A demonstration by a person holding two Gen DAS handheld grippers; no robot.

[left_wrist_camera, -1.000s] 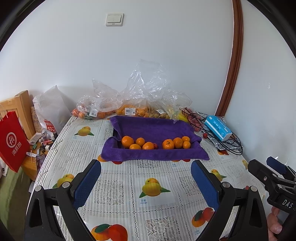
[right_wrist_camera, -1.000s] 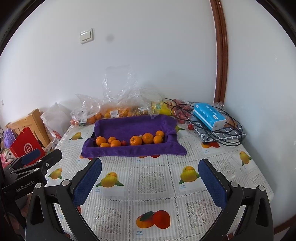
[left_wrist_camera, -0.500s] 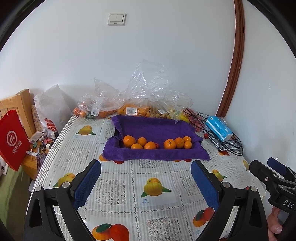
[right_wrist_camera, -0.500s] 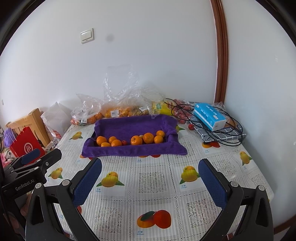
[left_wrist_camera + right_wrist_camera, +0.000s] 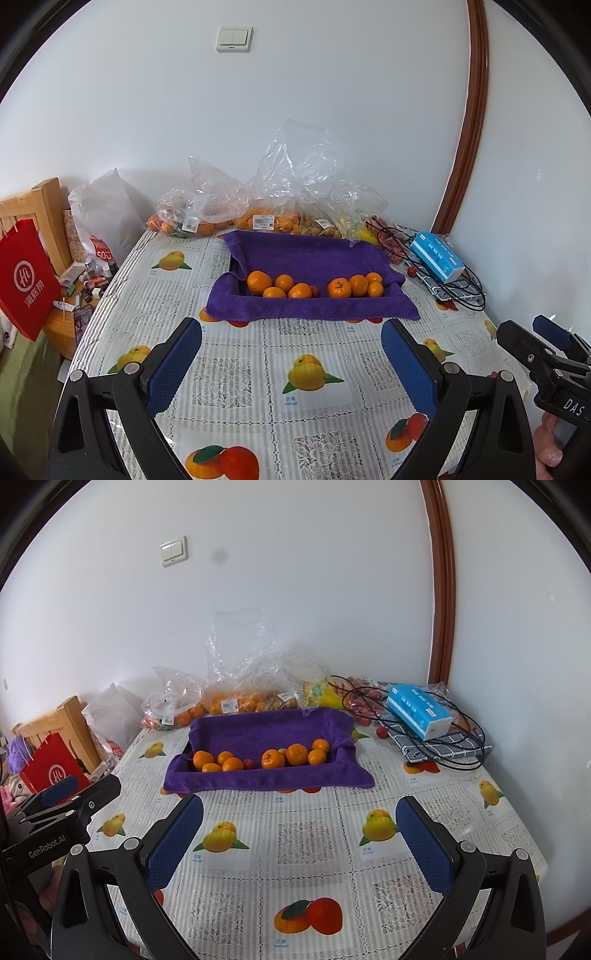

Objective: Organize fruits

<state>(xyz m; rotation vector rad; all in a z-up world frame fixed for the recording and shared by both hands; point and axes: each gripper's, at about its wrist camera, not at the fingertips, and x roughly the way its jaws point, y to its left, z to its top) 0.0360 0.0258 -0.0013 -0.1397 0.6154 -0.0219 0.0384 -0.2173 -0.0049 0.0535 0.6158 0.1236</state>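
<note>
Change: view barely shifts over the last second; left tongs (image 5: 291, 356) and right tongs (image 5: 299, 834) hover spread wide, empty, above the desk (image 5: 236, 373).
Fruit: round orange mandarins (image 5: 314, 286) lie in the purple towel-lined tray (image 5: 310, 258); more sit in clear plastic bags (image 5: 258, 219) behind.
Meaning: either sorting stage fits.

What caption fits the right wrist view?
Open right gripper hovers over the fruit-print tablecloth, facing oranges on a purple towel.

Left gripper (image 5: 291, 363) jaws spread wide above the tablecloth (image 5: 236, 373) — oranges (image 5: 314, 286) on the purple towel (image 5: 310, 258).
</note>
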